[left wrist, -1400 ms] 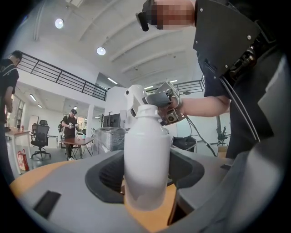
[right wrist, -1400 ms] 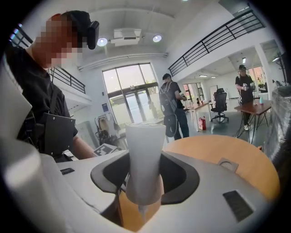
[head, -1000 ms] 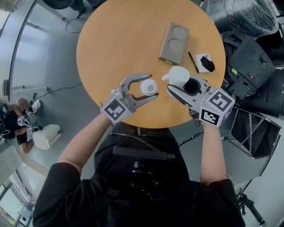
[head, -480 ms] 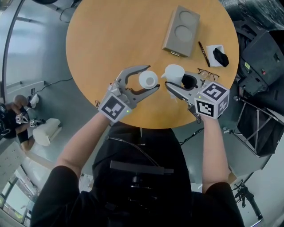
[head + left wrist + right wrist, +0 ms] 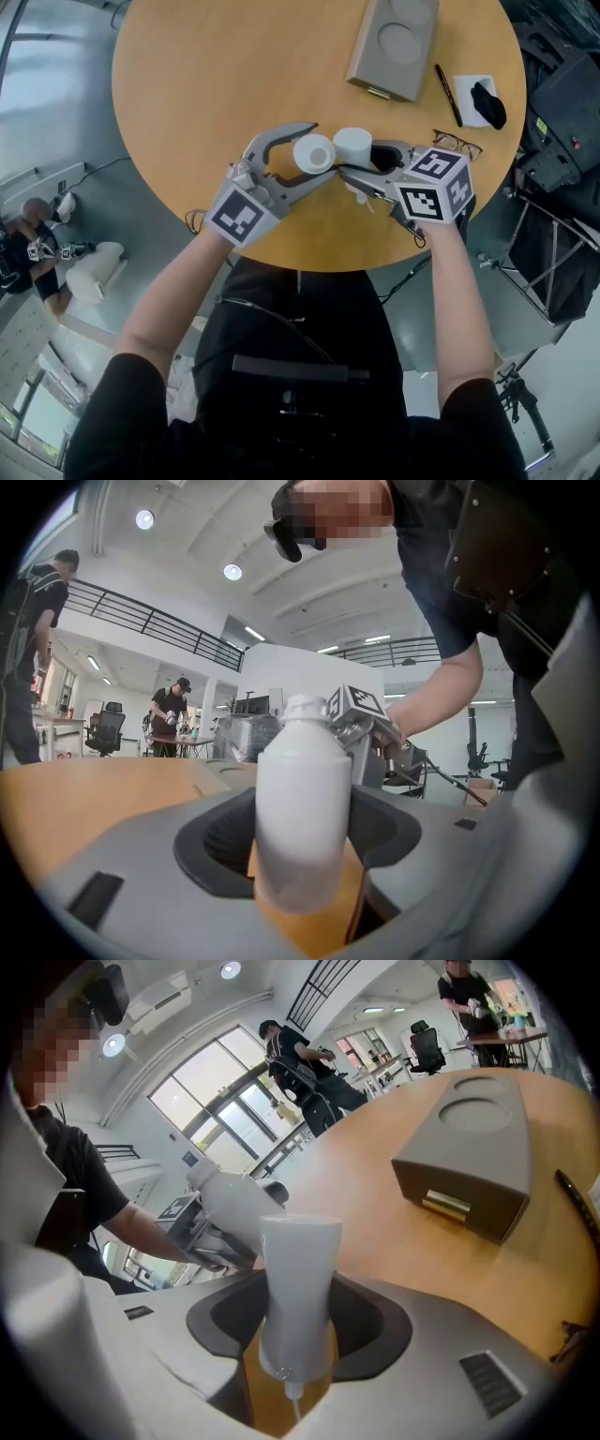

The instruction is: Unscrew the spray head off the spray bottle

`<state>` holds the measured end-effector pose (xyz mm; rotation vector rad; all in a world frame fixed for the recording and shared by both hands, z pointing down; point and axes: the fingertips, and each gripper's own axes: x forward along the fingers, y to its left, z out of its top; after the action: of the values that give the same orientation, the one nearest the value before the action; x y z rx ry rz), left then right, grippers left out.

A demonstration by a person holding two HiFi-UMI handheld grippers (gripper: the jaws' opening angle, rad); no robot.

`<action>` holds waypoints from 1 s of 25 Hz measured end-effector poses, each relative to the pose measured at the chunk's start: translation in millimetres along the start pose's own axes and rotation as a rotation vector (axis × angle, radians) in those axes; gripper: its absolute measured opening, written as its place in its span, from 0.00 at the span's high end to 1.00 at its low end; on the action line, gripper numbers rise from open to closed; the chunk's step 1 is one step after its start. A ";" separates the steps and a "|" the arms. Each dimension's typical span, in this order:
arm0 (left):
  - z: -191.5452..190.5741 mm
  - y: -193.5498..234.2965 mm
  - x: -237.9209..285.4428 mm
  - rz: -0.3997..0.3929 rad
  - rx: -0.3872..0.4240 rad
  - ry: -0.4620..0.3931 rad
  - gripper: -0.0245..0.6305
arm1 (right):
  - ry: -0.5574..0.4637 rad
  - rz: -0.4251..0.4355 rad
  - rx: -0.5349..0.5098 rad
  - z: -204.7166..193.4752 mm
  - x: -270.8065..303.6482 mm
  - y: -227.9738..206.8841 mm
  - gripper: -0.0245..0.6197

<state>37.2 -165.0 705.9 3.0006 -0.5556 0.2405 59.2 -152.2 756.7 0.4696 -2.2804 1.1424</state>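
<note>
Spray head [image 5: 295, 1279] (tube [image 5: 292, 1402] dangling) sits clamped in your right gripper [image 5: 361, 161]; your left gripper [image 5: 323, 153] clamps the bottle [image 5: 303, 808], just beside it.

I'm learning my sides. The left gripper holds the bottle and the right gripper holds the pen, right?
Not the pen: the right gripper holds the spray head, as the right gripper view shows. The left gripper does hold the bottle.

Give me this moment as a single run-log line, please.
left tool: shut on bottle | right tool: shut on spray head | spray head: off bottle, beside it | both over table
</note>
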 end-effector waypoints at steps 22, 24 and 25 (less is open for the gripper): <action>-69.6 7.1 6.9 -0.028 0.001 0.144 0.50 | 0.162 0.031 0.073 -30.5 42.7 -36.0 0.62; -73.1 7.8 5.1 -0.030 -0.006 0.153 0.50 | 0.158 0.005 0.057 -30.3 43.7 -41.6 0.57; -74.4 8.4 4.5 -0.030 -0.010 0.156 0.49 | 0.157 -0.001 0.052 -30.1 44.2 -43.1 0.56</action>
<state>28.0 -166.4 780.3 2.9438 -0.4944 0.4625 56.1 -155.6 825.2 0.3858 -2.1199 1.1968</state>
